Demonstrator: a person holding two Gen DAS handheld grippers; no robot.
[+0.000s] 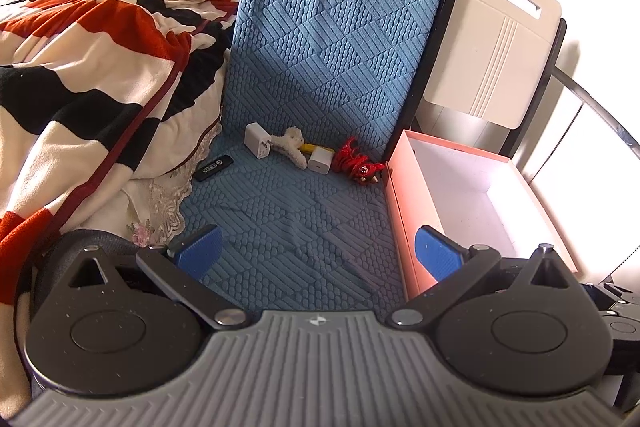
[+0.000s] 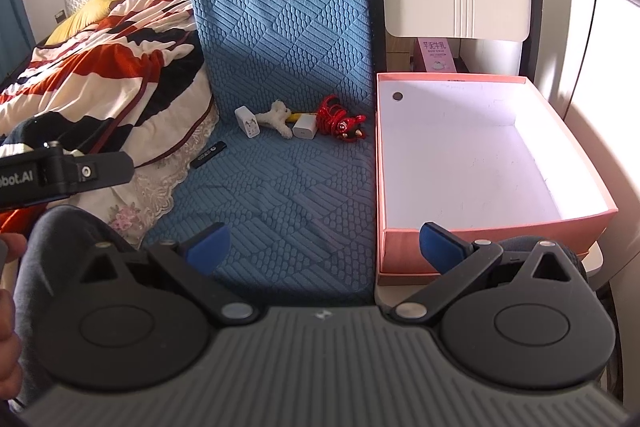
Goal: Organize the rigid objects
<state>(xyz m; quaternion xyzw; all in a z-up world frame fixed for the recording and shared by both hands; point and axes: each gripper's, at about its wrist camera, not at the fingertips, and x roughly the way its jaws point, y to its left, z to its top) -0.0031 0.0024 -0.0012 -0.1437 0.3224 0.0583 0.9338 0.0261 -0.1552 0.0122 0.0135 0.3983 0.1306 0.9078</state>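
Small objects lie in a row at the back of a blue textured seat (image 1: 288,211): a white charger (image 1: 256,140), a fuzzy cream hair claw (image 1: 291,143), a yellow item (image 1: 310,147) partly hidden, a second white charger (image 1: 320,160) and a red charm with cord (image 1: 358,161). A black stick (image 1: 213,167) lies left of them. They show again in the right wrist view: charger (image 2: 247,122), claw (image 2: 276,118), charger (image 2: 304,129), charm (image 2: 340,119), stick (image 2: 208,155). A pink box (image 2: 576,223) with a white inside stands right of the seat. My left gripper (image 1: 316,251) and right gripper (image 2: 325,247) are open, empty, well short of the objects.
A striped red, black and cream blanket (image 1: 92,67) is heaped on the left against the seat. A white folding chair back (image 1: 492,39) stands behind the box (image 1: 404,211). My left gripper's body (image 2: 64,175) shows at the left of the right wrist view.
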